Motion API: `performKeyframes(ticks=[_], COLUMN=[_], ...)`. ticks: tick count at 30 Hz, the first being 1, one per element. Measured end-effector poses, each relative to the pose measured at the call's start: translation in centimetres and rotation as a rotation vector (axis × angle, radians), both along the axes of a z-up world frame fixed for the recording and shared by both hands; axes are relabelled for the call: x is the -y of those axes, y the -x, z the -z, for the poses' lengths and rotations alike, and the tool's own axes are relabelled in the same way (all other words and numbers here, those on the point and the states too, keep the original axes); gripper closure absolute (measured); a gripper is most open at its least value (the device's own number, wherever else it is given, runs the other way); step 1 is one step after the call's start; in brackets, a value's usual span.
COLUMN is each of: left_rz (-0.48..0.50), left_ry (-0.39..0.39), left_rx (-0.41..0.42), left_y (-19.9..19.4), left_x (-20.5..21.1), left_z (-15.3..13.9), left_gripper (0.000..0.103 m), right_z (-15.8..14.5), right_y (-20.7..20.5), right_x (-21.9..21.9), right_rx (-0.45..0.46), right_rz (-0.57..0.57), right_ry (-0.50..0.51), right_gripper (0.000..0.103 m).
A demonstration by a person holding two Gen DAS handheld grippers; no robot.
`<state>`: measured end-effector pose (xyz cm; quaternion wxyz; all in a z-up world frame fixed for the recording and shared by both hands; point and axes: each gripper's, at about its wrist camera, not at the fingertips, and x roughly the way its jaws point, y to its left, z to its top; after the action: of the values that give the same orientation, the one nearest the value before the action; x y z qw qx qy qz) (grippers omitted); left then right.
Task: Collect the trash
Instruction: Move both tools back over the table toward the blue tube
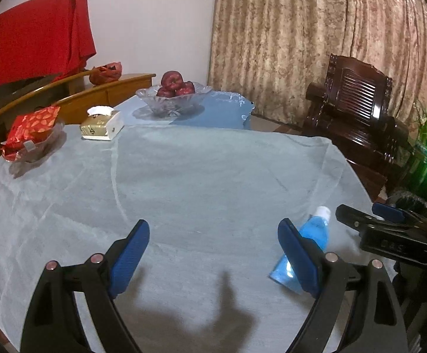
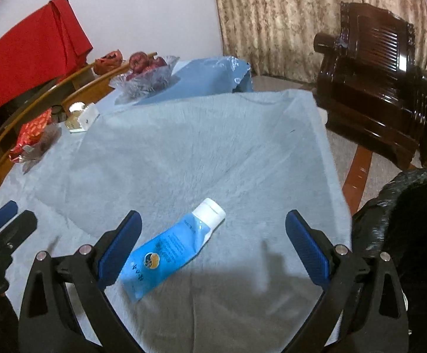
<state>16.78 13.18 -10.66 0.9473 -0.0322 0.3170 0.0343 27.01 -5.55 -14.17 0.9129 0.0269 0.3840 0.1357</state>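
A blue squeeze tube (image 2: 172, 247) with a white cap lies flat on the light blue tablecloth (image 2: 198, 153), cap pointing away. My right gripper (image 2: 213, 235) is open above it, the tube lying between the fingers, nearer the left one. In the left wrist view the tube (image 1: 304, 247) lies partly behind the right finger of my left gripper (image 1: 213, 238), which is open and empty over bare cloth. The right gripper (image 1: 390, 229) shows at that view's right edge. A black bag (image 2: 405, 214) bulges at the table's right edge.
At the far left stand a red snack packet on a glass dish (image 1: 31, 135), a tissue box (image 1: 101, 123) and a glass bowl of apples (image 1: 172, 94). A dark wooden armchair (image 1: 357, 111) stands beyond the table's right side, in front of curtains.
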Motion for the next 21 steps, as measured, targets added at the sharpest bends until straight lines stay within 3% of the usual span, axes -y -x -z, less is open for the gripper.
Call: performKeyframes(ticks=[8,17,21], left_rz=[-0.013,-0.004,0.006], left_ry=[0.015,0.028,0.031], left_rx=[-0.018,-0.025,-0.031], left_y=[-1.0,-1.8,-2.2], left_x=[-1.3,-1.4,-1.3], left_z=[1.1,1.7,2.0], left_gripper=[0.016,0.016,0.016], right_z=[2.7,4.3,4.8], right_y=[-2.0,-3.0,-3.4], right_x=[-1.4,-1.8,-2.0], right_rx=[-0.075,-0.122,-0.133], right_rz=[-0.006,-0.020,-0.025], right_ry=[0.005,0.013,0.005], right_gripper=[0.030,0.044,0.045])
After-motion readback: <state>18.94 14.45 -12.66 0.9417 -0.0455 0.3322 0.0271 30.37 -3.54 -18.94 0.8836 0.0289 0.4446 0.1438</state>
